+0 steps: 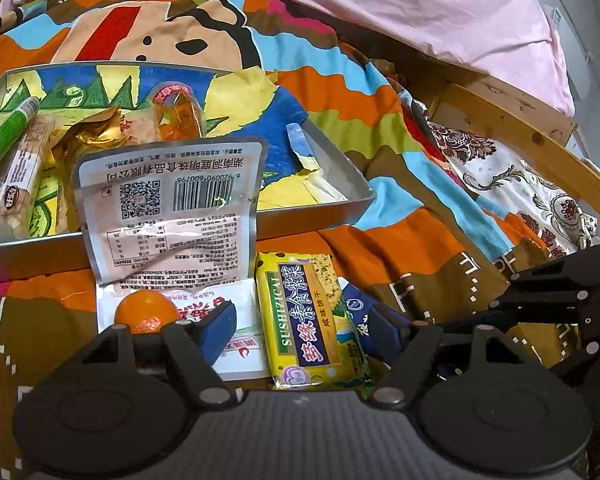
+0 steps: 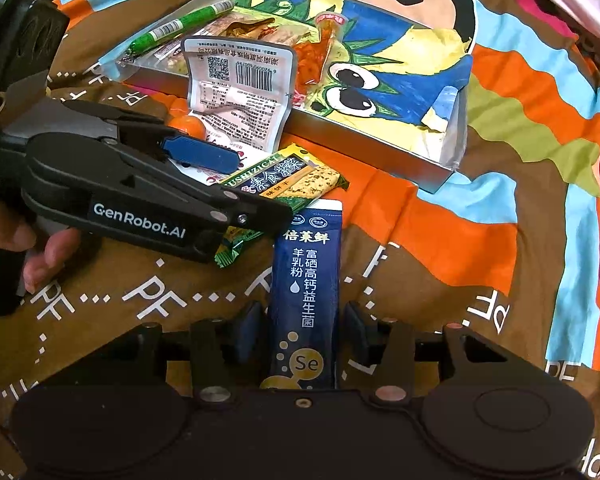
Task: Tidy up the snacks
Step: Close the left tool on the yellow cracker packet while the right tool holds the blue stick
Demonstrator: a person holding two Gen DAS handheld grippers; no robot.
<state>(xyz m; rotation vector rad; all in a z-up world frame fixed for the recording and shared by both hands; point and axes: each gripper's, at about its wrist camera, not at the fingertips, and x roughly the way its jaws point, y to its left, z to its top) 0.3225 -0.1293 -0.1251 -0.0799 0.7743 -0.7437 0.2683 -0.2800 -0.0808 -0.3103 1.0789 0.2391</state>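
Lying outside one tray [image 2: 436, 176] — one blue sachet [image 2: 306, 280], one cracker pack [image 2: 288, 178]

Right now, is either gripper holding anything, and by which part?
Right gripper seems to pinch the blue milk-powder sachet by its long edges; left gripper holds nothing.

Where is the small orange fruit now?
In the left wrist view, the orange fruit lies low left, just behind the left gripper's left finger, on the white packet.

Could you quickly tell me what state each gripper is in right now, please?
Left gripper: open around the yellow cracker pack, pads not pressing it.
Right gripper: straddles the blue sachet; whether the pads grip it cannot be told.
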